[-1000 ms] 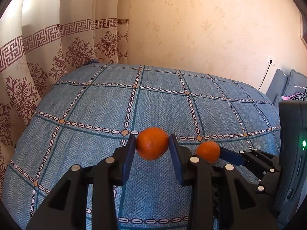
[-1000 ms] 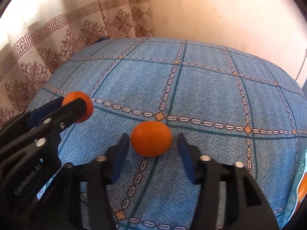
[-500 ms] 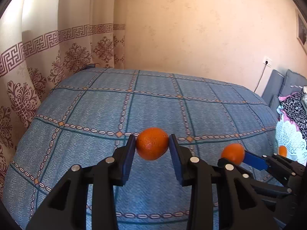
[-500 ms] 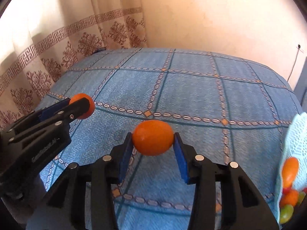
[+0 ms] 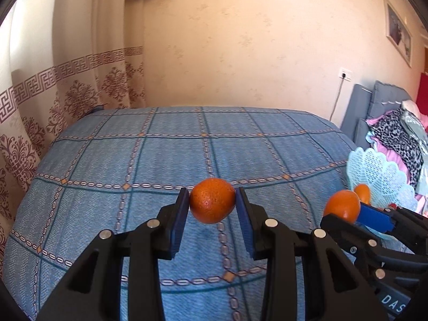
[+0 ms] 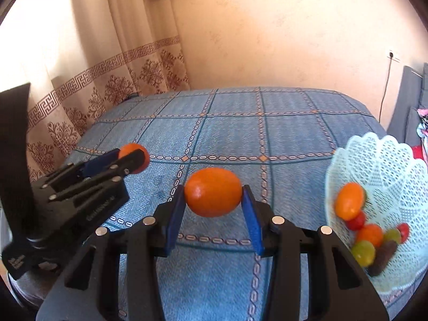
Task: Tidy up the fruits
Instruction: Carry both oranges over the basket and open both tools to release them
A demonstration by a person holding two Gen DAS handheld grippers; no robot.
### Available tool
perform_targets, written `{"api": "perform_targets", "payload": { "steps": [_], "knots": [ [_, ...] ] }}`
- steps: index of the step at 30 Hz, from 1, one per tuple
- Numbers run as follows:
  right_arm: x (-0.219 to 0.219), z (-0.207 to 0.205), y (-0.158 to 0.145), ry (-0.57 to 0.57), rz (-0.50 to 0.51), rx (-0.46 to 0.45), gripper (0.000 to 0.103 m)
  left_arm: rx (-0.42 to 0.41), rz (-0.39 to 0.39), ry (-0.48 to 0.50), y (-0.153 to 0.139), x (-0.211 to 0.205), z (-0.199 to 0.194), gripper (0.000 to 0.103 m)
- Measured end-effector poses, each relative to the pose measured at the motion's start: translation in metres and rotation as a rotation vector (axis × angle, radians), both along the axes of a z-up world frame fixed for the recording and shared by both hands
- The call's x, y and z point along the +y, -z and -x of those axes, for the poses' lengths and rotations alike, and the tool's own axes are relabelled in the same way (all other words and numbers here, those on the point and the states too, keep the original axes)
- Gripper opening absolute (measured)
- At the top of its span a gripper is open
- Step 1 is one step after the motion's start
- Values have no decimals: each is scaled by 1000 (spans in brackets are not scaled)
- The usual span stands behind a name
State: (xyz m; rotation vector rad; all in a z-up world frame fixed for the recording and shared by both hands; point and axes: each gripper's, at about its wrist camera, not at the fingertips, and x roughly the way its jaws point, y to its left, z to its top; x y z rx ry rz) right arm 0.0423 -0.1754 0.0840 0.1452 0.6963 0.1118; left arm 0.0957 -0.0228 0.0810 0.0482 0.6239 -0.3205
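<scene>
My left gripper (image 5: pixel 212 204) is shut on a dimpled orange (image 5: pixel 212 200) and holds it above the blue bed. It also shows in the right wrist view (image 6: pixel 131 160) at the left. My right gripper (image 6: pixel 214 195) is shut on a smooth orange (image 6: pixel 213 192), also lifted off the bed; that orange shows in the left wrist view (image 5: pixel 342 205) at the right. A pale lace-like basket (image 6: pixel 379 165) stands at the right, holding an orange fruit (image 6: pixel 350 200) and several small red, green and dark fruits.
The blue checked bedspread (image 5: pixel 187 147) fills the middle. Patterned curtains (image 5: pixel 67 93) hang at the left, a beige wall behind. Grey cushions and a pile of clothes (image 5: pixel 396 133) lie at the far right, beyond the basket.
The right gripper closed on the smooth orange and lifted it. Both grippers rose and swung right, bringing the basket into view. The left gripper kept its orange.
</scene>
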Motion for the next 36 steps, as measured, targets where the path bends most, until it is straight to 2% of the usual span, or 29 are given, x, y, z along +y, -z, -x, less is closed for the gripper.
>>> {"api": "perform_targets", "payload": {
  "steps": [17,36],
  "knots": [
    [-42,69,3,124,-32,-17,44,-25,-49,151,3,-53,46,36],
    [-97,123,3,229,-90,-42,44,5,-80,204,11,-87,85,36]
  ]
}}
